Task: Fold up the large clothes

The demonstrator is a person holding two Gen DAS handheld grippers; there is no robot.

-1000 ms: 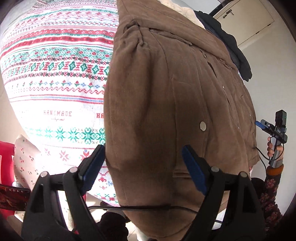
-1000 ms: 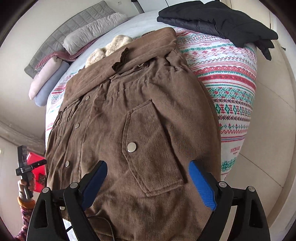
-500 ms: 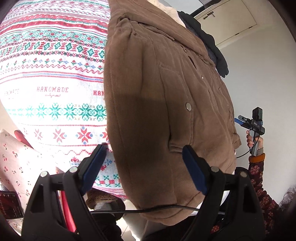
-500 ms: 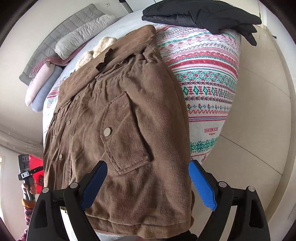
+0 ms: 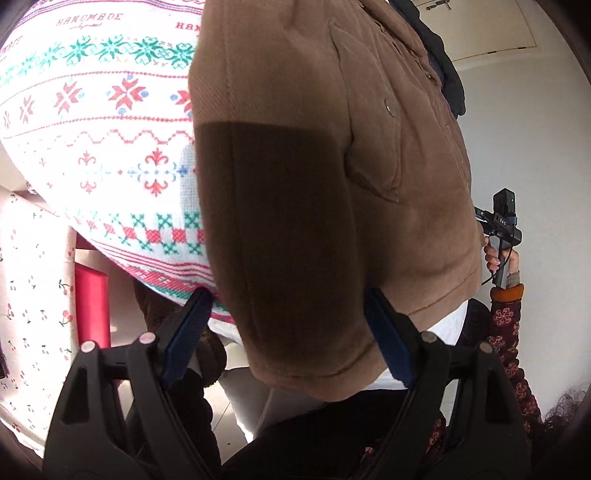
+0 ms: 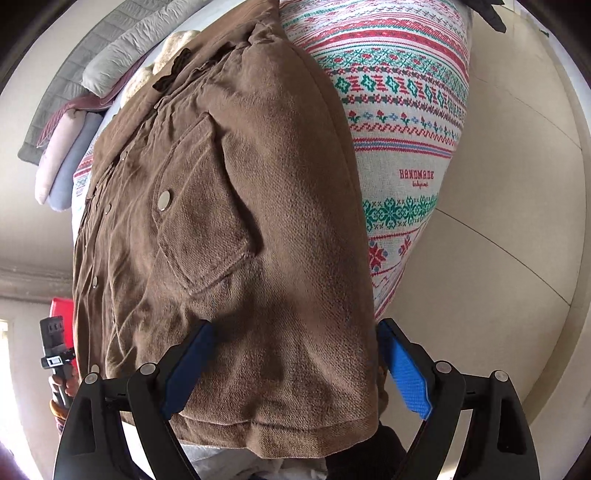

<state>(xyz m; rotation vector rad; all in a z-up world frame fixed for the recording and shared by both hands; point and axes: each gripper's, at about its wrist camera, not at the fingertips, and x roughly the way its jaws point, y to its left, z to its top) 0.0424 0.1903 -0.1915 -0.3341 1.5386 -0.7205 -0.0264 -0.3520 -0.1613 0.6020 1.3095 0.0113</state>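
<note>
We cannot see the collar end of the brown jacket [image 5: 332, 155] in the left wrist view; the top edge cuts it off. The jacket hides much of the patterned bedspread [image 6: 402, 122] beneath it. A dark garment [image 6: 491, 11] at the far corner of the bed is cropped by the frame. The hem hides the inner faces of the right gripper's [image 6: 295, 373] fingers [image 6: 406, 373].

Brown jacket [image 6: 229, 229], white bedspread [image 6: 406, 122] with red-green cross-stitch bands, blue-padded black gripper [image 6: 295, 365]
</note>
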